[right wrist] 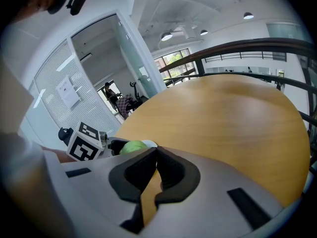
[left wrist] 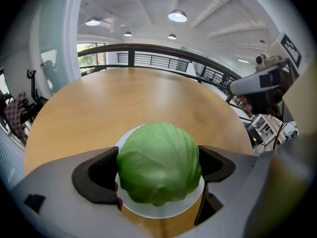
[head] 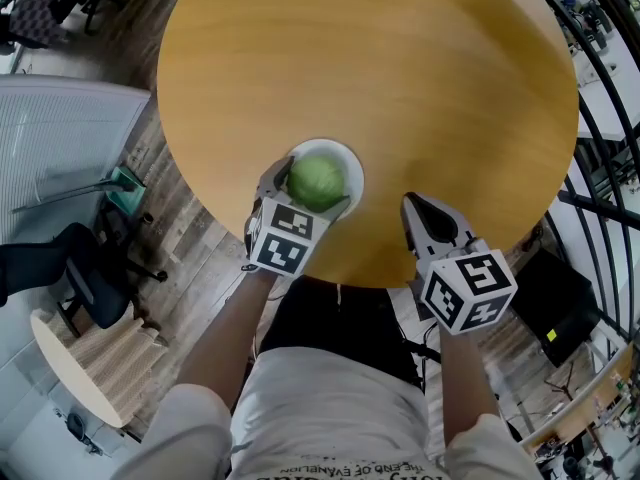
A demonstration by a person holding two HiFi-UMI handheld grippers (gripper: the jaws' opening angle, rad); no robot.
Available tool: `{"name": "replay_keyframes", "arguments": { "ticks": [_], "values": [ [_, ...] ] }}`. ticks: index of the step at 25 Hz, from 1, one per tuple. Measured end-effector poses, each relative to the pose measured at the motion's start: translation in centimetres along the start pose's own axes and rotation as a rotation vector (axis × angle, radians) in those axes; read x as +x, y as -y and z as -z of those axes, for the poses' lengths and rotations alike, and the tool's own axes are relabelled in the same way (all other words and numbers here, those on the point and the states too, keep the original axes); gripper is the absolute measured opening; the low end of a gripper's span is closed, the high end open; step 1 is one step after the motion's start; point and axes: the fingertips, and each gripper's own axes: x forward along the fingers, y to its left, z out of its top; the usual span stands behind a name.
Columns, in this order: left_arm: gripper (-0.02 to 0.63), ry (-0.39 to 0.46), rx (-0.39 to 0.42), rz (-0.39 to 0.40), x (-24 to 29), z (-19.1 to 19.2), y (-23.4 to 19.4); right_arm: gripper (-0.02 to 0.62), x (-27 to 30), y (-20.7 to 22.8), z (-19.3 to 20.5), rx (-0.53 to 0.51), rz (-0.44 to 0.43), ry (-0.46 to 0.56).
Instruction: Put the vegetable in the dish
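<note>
While the left gripper [head: 310, 190] clamps a round, veined green cabbage [left wrist: 158, 155] over the dish [head: 347, 158], the right gripper [right wrist: 154, 158] hangs closed, empty.

Dish [head: 353, 166]: small, round, white; near front edge of counter [head: 400, 68]. Cabbage [head: 316, 180]: whole, round, pale green, veined leaves; centred over it, clamped between left tool [head: 314, 188] jaws.

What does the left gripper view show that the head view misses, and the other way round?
Only the left gripper view: ceiling lamps and a bright window. Only the head view: the plank floor and the person's forearms. Both: the left claw closed on the green cabbage over the white dish on the round wooden table.
</note>
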Motion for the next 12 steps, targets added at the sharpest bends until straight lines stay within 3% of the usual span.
{"name": "replay_keyframes", "arguments": {
  "ticks": [12],
  "values": [
    [0.489, -0.023, 0.027, 0.000, 0.71, 0.33, 0.24, 0.025, 0.51, 0.25, 0.31, 0.014, -0.002, -0.002]
  ]
}}
